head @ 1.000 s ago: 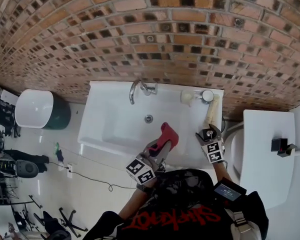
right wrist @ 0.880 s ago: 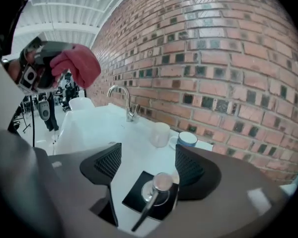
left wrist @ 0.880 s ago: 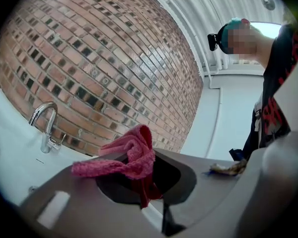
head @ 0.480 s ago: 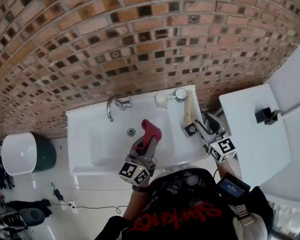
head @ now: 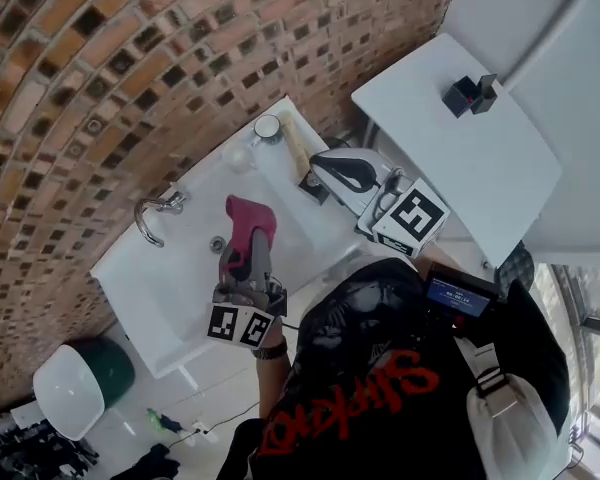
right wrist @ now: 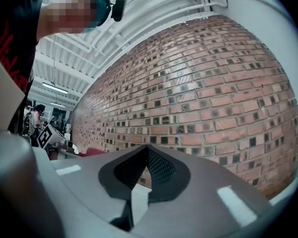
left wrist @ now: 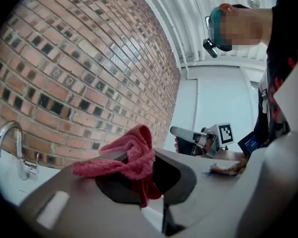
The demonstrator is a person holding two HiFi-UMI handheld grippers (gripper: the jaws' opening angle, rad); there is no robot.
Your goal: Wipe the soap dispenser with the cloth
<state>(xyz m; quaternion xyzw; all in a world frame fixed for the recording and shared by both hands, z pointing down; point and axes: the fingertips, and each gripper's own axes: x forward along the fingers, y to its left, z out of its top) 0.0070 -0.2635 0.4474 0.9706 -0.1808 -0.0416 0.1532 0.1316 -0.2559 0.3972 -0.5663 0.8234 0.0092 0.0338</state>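
A red cloth (head: 248,220) hangs from my left gripper (head: 250,258), which is shut on it above the white sink (head: 180,268). In the left gripper view the cloth (left wrist: 135,157) bunches between the jaws. A long beige piece (head: 295,143), apparently the soap dispenser, lies on the sink's right rim. My right gripper (head: 320,170) hovers just right of it, lifted off the rim. Its jaws have just been closing and now meet with nothing between them; the right gripper (right wrist: 146,150) points level at the brick wall.
A chrome faucet (head: 160,213) stands at the sink's back, with a round cup (head: 267,126) near the beige piece. A white counter (head: 450,138) with a small black item (head: 470,93) lies to the right. A white-lidded bin (head: 75,388) sits on the floor.
The right gripper rose from the sink's rim beside the beige piece and closed empty. The left gripper lifted slightly with the cloth. The head view swung round.
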